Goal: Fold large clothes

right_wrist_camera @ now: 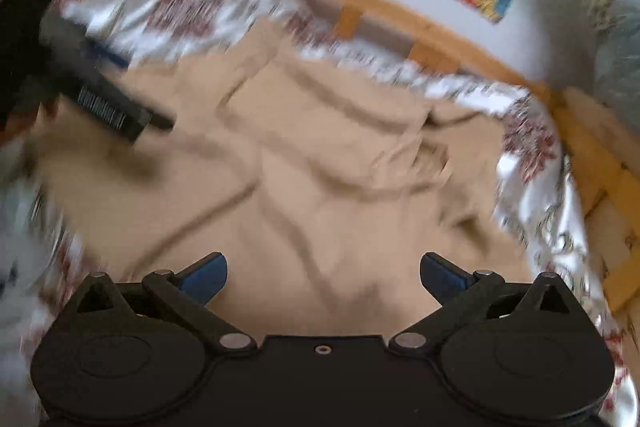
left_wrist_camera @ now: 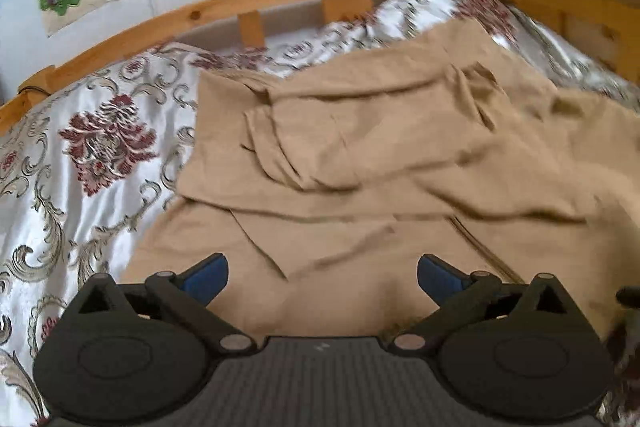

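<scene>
- The tan garment [left_wrist_camera: 360,155] lies spread across the bed [left_wrist_camera: 80,147], rumpled, with a sleeve-like piece [left_wrist_camera: 304,143] already lying over its middle. It fills the centre of both wrist views.
- The left hand-held gripper [left_wrist_camera: 322,277] hangs just over the near part of the cloth, jaws wide apart, with nothing between its blue pads [left_wrist_camera: 206,277].
- The right hand-held gripper [right_wrist_camera: 323,277] is likewise spread wide and empty above the near cloth. Its view is heavily blurred, so fine creases there cannot be read.
- In the right view the other gripper [right_wrist_camera: 96,95] shows as a dark body at upper left, over the garment's left side.
- Step in hand, as I judge it: between folds. One part looks laid in, nothing is gripped, and both tools seem to be placed for a fresh grasp.
- The next move calls for finding a clean single edge or corner. The near hem [left_wrist_camera: 280,315] under the left gripper looks the closest candidate, though whether it is one layer or several cannot be told.
- Each gripper should pinch one end of the same edge, so the cloth lifts evenly.
- The slippery-looking patterned bedcover [left_wrist_camera: 112,143] may slide with the garment, so lift rather than drag.
</scene>
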`<state>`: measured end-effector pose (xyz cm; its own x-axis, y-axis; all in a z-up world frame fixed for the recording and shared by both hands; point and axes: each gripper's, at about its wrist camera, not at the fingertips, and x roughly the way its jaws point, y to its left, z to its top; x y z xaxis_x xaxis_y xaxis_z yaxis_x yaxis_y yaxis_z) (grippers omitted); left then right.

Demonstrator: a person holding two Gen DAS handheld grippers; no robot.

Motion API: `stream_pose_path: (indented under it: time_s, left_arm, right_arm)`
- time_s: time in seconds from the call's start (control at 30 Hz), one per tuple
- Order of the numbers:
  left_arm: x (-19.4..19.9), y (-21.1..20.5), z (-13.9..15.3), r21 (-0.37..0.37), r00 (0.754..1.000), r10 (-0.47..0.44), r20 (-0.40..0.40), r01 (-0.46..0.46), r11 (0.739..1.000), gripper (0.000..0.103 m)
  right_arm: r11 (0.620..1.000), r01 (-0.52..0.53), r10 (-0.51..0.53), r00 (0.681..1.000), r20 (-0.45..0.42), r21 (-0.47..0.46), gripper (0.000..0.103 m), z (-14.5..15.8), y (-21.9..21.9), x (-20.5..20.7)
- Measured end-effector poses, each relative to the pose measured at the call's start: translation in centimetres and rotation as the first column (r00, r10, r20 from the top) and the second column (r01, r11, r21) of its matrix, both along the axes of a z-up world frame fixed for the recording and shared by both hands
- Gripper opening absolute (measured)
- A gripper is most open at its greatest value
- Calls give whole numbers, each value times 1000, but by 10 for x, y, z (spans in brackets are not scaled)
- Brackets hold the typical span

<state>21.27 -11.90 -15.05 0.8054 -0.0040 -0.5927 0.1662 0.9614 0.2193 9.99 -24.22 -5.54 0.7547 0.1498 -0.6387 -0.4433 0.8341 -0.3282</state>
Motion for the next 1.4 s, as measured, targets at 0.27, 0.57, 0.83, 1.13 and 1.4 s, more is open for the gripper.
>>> stream_pose_path:
  time_s: [0.27,0.57,0.83,1.13,1.4]
  left_arm:
    - [-14,-7,-8,-41,998,21,-58,-24,999,102]
    - [-34,-1,-1,-102,995,-103,-10,102,990,102]
    - [-74,-16,3,-64,913,-406,42,408,911,102]
    - [-61,-33,-24,279,975,-210,67,184,942,81]
    - [-41,22,-8,287,990,-76,117,40,957,81]
  right_arm:
    - [991,-95,80,984,-158,-89,102,-22,16,-4]
    - [997,-15,8,994,-106,-71,102,-28,9,4]
    - [993,69,-79,992,94,96,102,0,-14,10]
    - [974,135,-168,968,188,180,102,12,-34,14]
    - [989,116,-132,974,186,93,102,5,-27,10]
